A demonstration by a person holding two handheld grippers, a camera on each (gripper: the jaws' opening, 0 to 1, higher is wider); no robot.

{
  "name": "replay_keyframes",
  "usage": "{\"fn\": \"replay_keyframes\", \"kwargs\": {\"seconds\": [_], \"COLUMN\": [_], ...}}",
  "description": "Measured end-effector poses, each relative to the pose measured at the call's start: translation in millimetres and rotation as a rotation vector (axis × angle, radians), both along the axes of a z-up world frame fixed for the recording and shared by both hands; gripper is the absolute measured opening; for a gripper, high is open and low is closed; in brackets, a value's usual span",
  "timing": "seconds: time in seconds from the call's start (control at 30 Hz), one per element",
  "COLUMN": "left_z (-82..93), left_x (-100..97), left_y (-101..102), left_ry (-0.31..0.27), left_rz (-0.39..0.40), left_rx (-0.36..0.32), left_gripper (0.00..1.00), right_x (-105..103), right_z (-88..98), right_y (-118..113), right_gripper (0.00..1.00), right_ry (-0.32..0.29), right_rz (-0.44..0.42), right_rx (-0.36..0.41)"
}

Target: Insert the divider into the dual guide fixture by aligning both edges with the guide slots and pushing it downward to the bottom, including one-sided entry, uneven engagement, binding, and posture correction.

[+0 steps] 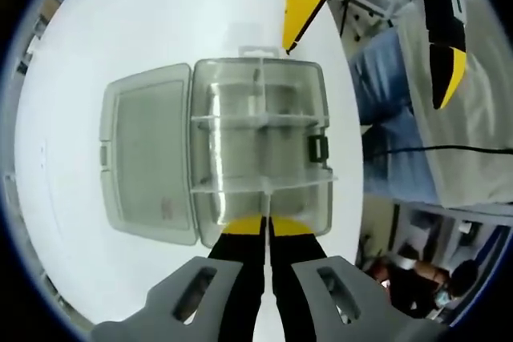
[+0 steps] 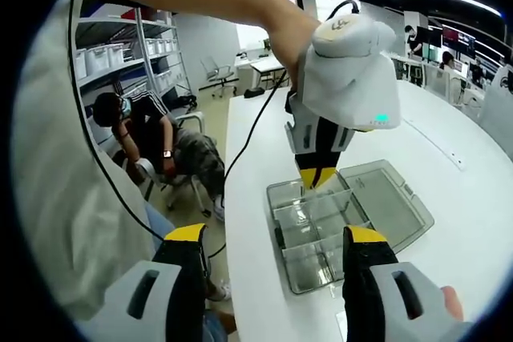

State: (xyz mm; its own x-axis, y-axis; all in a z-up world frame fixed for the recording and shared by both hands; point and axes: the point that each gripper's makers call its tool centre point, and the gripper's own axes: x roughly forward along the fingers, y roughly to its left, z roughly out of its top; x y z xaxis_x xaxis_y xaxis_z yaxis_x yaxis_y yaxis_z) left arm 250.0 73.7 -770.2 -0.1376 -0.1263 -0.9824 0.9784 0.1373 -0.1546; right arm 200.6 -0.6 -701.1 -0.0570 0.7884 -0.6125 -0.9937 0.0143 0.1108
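Clear plastic, the compartment box lies open on the white tabletop, lid folded flat beside it. The left gripper is pinched shut at the box's edge, apparently on a thin transparent divider. The right gripper hovers wide open nearby.

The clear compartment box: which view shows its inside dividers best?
The left gripper view: the clear compartment box is seen from directly above, close, its partitions and open lid laid out flat. The right gripper view shows the box smaller and at a slant, with the left tongs over its far end.
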Motion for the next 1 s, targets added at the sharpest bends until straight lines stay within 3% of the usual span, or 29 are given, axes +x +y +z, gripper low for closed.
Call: {"fn": "replay_keyframes", "kwargs": {"seconds": [0.9,1.0], "left_z": [-1.2,-0.5], "left_x": [-1.5,0.7], "left_y": [-1.7,-2.4], "left_ry": [0.006,-0.005], "left_rz": [0.016,0.022], "left_rx": [0.003,0.000], "left_gripper": [0.00,0.04], "right_x": [-1.0,-0.7], "right_z": [-1.6,-2.0], "right_y": [1.1,1.2], "right_gripper": [0.66,0.66], "right_ry": [0.006,0.006], "right_rz": [-0.003,-0.003], "right_rx": [0.000,-0.002]}}
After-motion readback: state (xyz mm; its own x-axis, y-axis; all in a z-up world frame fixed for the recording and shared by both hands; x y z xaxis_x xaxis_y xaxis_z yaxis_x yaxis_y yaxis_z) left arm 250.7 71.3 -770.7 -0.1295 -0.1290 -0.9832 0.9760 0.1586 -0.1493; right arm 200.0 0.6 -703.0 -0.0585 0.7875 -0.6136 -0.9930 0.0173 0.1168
